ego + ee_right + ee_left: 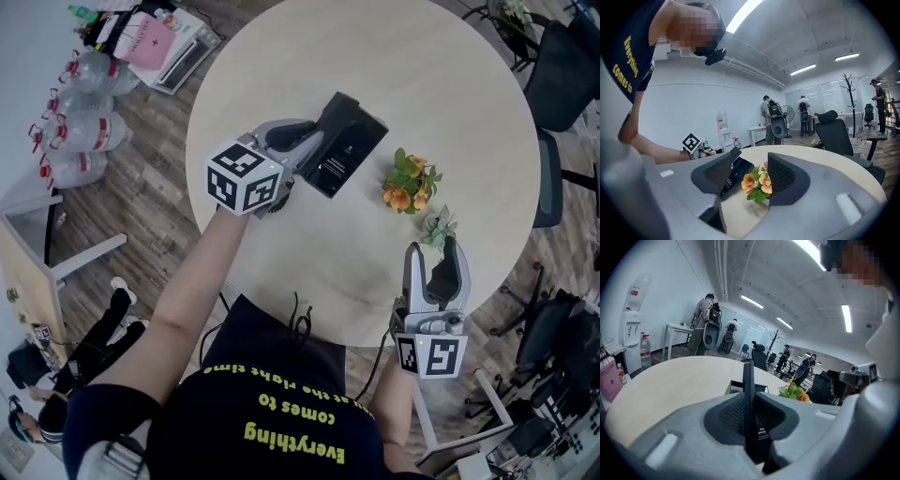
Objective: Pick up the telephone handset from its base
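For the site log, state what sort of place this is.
Most likely an open-plan office or workshop: a round pale wooden table, a black swivel office chair, a white water dispenser and long ceiling strip lights.

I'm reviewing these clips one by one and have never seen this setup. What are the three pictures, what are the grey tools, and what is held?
There is no robot: a person holds a two-jaw gripper in each hand. The head view looks down from the person's head; each gripper view looks along that gripper's own jaws. On the round table stand a telephone base, orange flowers and a small green plant. The left gripper is clamped on the thin black handset. The right gripper is open and empty.
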A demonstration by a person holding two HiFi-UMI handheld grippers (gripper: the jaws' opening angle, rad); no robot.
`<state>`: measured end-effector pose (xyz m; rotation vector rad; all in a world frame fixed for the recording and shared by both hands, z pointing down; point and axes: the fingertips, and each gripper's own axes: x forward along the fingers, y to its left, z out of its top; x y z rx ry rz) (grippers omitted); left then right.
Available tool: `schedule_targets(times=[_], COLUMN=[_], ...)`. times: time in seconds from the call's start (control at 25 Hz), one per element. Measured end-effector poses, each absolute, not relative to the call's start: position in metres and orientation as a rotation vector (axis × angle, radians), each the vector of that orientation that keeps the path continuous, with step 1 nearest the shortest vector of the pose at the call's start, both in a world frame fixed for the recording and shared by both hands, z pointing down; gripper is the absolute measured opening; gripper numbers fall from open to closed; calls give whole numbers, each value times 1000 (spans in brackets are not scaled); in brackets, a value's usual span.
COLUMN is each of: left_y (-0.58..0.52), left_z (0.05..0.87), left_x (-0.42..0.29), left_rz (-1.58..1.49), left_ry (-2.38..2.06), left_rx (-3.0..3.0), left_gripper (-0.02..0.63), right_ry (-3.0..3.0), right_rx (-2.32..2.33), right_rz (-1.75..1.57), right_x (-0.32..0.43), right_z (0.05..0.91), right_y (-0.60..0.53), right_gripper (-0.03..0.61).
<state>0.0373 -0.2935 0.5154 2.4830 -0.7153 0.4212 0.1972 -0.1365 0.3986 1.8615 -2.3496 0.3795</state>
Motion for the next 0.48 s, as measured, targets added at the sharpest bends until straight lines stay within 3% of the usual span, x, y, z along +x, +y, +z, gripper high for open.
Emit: schedule_targets(times=[0.48], left_y=[-266], left_z=[440], left_x=[31], left_rz=[277], left_ry=[-823], left_rx=[2637], left_gripper=[72], right_ry=[-2364], right_rx=[1914], right_rz=[264], right_x=[201], right_z=[365], right_y=[-119], right_gripper=[207])
